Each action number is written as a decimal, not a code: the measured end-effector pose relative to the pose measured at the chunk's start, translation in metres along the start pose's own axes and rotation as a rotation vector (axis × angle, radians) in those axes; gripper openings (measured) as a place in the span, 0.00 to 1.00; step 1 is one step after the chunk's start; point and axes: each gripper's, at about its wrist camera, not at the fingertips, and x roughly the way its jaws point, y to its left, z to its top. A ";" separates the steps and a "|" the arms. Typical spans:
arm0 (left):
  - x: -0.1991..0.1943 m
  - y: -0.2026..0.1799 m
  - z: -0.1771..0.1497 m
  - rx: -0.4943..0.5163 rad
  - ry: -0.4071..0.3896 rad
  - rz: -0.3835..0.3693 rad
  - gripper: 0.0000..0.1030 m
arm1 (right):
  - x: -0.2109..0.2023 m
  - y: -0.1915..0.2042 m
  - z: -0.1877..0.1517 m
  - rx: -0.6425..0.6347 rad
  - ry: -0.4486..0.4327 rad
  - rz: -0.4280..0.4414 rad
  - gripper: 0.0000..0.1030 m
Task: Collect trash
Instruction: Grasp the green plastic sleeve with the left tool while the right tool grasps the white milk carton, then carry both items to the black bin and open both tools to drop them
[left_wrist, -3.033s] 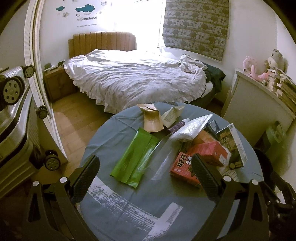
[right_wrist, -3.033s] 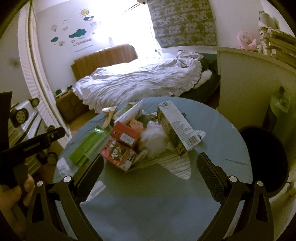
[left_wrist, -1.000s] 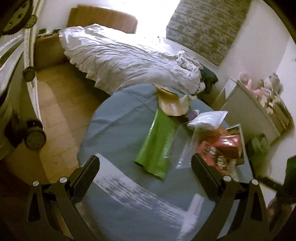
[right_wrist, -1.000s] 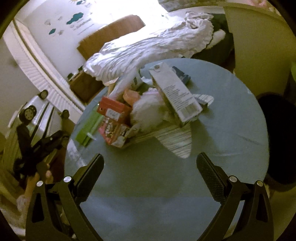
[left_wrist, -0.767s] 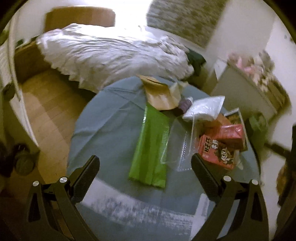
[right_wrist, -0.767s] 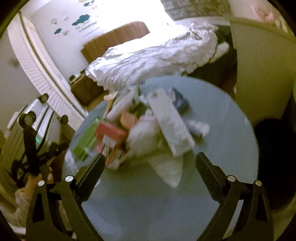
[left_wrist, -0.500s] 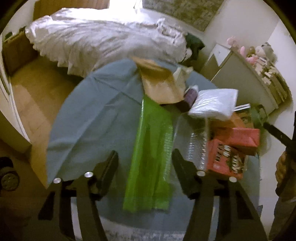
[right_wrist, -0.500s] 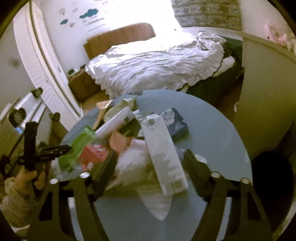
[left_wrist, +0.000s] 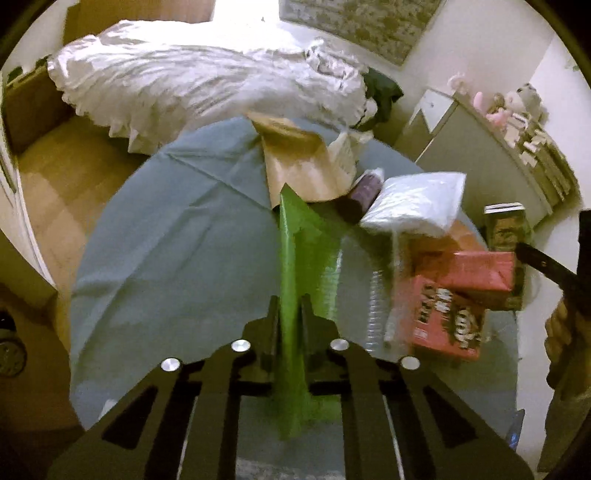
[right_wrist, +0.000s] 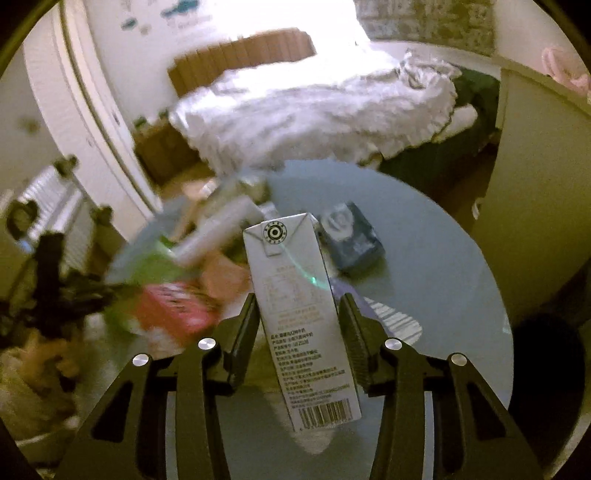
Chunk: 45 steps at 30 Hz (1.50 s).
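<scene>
My left gripper (left_wrist: 290, 314) is shut on the near end of a long green plastic wrapper (left_wrist: 299, 251) that lies on the round grey-blue table (left_wrist: 177, 229). My right gripper (right_wrist: 299, 317) has its jaws around a tall white drink carton (right_wrist: 299, 306), pads at its sides with a small gap showing. Other trash is piled on the table: a brown paper bag (left_wrist: 295, 166), a white plastic bag (left_wrist: 417, 203), red boxes (left_wrist: 461, 295), a clear plastic tray (left_wrist: 369, 291) and a dark blue packet (right_wrist: 351, 240).
An unmade bed (left_wrist: 207, 77) stands beyond the table. A pale cabinet (left_wrist: 476, 147) with stuffed toys is at the right. A dark round bin (right_wrist: 546, 354) sits by the table's right edge. Wooden floor (left_wrist: 55, 184) lies to the left.
Both grippers came down to the table and closed in. The left one shut on the green wrapper; the right one narrowed around the white carton.
</scene>
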 end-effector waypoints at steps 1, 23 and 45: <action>-0.007 -0.003 0.000 0.004 -0.024 0.007 0.09 | -0.010 0.001 -0.002 0.010 -0.021 0.008 0.43; -0.043 -0.197 0.059 0.214 -0.161 -0.427 0.09 | -0.201 -0.163 -0.088 0.563 -0.448 -0.181 0.43; 0.191 -0.430 -0.017 0.478 0.318 -0.401 0.10 | -0.087 -0.285 -0.190 0.816 -0.187 -0.242 0.44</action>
